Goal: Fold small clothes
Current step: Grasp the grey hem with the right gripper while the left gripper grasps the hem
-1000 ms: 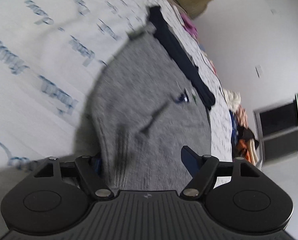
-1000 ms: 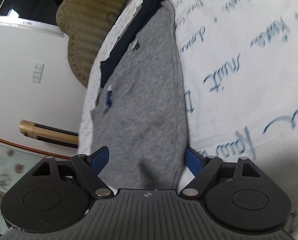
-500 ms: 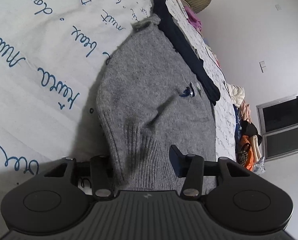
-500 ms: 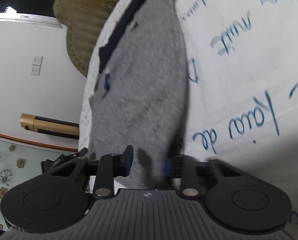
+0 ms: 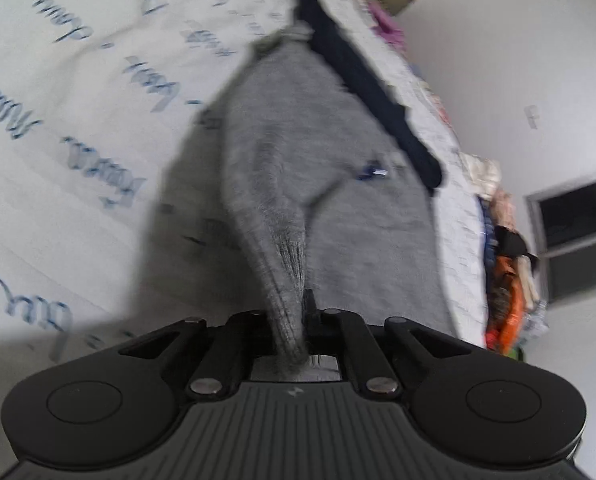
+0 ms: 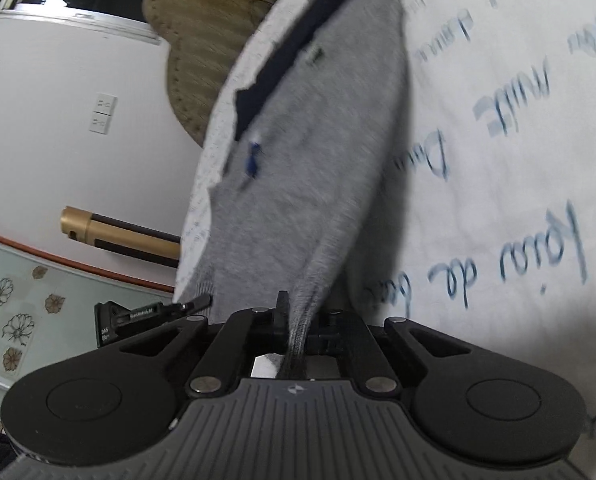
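Left wrist: left gripper (image 5: 298, 322) clamped on ribbed hem of grey sweater (image 5: 298, 136); hem corner is lifted off the bedsheet (image 5: 58, 100), rest lies flat beside a dark garment (image 5: 362, 92)

Right wrist: right gripper (image 6: 298, 320) pinching the sweater's other hem corner. Both corners gripped, fold itself not yet made

place: home bedroom | cues: bed sheet (image 5: 78, 80) with script print; clothes pile (image 5: 506, 280); window (image 5: 574, 236)

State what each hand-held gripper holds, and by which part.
Both grip the grey sweater: left hand-held gripper and right hand-held gripper each pinch its ribbed bottom hem.
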`<state>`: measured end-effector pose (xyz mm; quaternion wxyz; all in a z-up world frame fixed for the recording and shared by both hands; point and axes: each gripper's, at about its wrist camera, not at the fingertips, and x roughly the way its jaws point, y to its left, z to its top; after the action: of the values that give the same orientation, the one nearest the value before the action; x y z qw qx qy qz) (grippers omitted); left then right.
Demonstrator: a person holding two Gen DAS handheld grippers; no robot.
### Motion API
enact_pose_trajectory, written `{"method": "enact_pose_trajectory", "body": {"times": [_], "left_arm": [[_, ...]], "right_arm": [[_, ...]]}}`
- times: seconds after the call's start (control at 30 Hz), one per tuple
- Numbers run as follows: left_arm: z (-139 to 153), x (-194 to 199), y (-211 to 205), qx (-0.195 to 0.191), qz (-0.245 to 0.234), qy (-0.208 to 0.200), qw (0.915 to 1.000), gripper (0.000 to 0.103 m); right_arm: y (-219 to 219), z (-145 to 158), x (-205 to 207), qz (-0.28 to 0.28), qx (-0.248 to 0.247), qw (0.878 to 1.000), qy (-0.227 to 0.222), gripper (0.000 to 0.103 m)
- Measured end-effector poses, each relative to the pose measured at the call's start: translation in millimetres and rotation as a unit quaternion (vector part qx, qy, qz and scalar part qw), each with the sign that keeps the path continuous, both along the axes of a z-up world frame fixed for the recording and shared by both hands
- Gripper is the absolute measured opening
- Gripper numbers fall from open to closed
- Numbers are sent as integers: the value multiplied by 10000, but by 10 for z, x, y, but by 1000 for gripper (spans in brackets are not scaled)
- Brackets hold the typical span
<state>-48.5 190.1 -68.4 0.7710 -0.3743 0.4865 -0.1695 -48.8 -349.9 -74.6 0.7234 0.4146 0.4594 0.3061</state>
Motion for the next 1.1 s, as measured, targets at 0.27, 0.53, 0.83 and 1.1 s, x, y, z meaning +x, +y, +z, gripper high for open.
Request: {"method": "enact_pose_trajectory", "body": {"times": [0.27,0.53,0.83,1.1], "left_arm": [[161,-205,-88,-100,-406,-61,9991,5],[-296,-252,-82,-68,-428,451,9980,8],[-254,-157,-279,168,-376,355,9985,5],[215,-348,-502,-76,-798,-213,9966,4]], "right_arm": [[-511,605,-42,92,-552,9976,-414,8],[-633,-198,-105,-100,-296,9969,722,18],[-521,-444,-105,-139,317,9971,682,11],[-830,373,-62,302,-431,9985,-151,9]]}}
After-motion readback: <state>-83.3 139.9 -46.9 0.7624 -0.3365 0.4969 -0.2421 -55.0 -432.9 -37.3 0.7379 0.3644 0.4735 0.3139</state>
